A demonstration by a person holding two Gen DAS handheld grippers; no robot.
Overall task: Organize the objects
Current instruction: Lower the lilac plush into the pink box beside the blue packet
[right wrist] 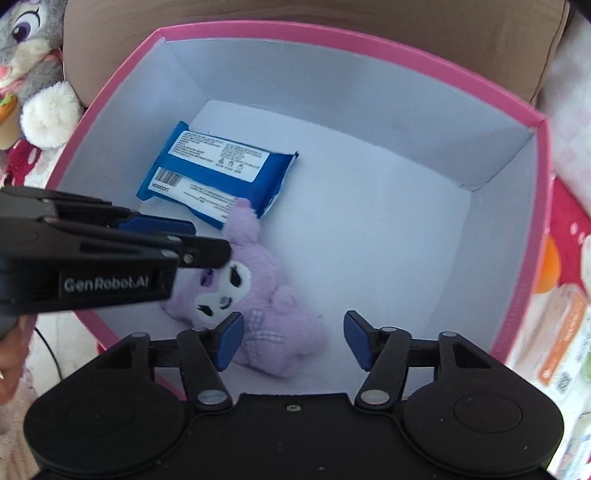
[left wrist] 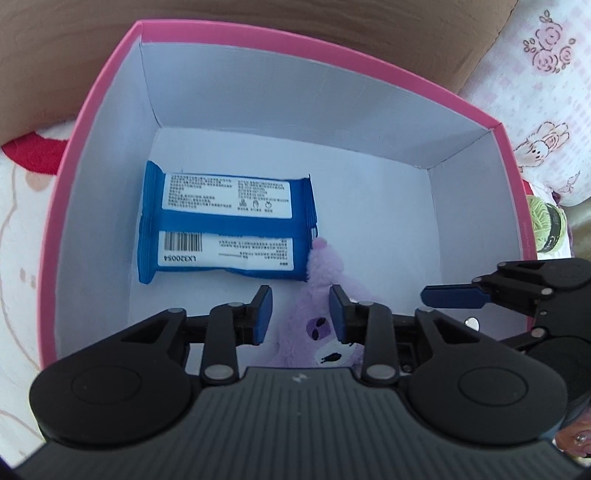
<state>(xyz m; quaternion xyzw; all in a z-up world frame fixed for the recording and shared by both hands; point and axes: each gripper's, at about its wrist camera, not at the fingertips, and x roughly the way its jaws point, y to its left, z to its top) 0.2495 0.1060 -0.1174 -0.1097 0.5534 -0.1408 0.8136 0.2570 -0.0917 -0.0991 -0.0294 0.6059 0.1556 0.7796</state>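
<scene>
Purple plush toy lying on the white floor of the pink box, near the front wall. Long axis running diagonally: ear tip toward the blue wipes packet and touching its near edge, legs toward the front right in the right wrist view. Face turned up, dark eyes showing. Packet flat on the floor, label side up, barcode at its left end, long side across the box.

Left gripper hanging just above the toy's head, jaws parted, blue pads either side of the head and not pressing; nothing gripped. Right gripper over the toy's legs, jaws standing wide, empty.

Outside the box: grey plush rabbit, green yarn ball, brown cardboard, floral bedding.
</scene>
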